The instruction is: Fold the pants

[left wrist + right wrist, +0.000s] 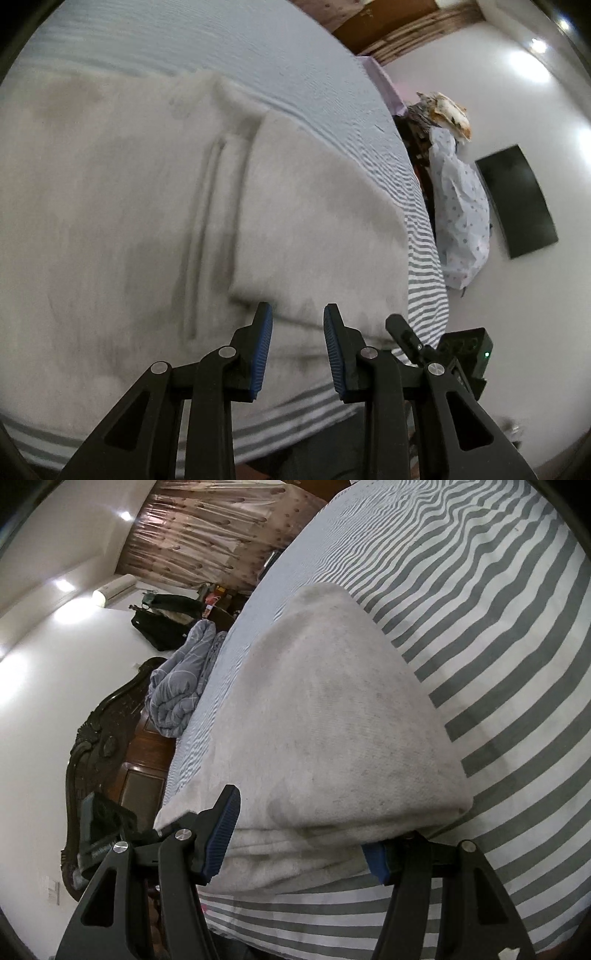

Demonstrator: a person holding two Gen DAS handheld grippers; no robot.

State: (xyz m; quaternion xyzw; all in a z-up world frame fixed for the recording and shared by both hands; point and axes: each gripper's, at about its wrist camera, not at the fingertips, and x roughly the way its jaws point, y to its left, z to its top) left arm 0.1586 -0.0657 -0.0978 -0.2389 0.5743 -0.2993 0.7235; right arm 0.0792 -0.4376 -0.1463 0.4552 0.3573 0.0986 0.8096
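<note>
Light grey, fleecy pants (129,206) lie spread on a grey-and-white striped bedsheet (424,280). In the left wrist view a folded layer (314,221) lies over them beside a pocket seam. My left gripper (298,325) is open and empty, just above the near edge of the pants. In the right wrist view the pants (332,720) lie as a thick folded stack. My right gripper (303,830) is wide open with the near folded edge between its jaws; the right finger is partly hidden under the cloth.
The striped bedsheet (498,664) extends to the right. A dark carved wooden headboard (107,746) and a crumpled grey blanket (181,679) are at the left. A dotted cloth pile (461,214) and a dark wall screen (517,203) are beyond the bed's edge.
</note>
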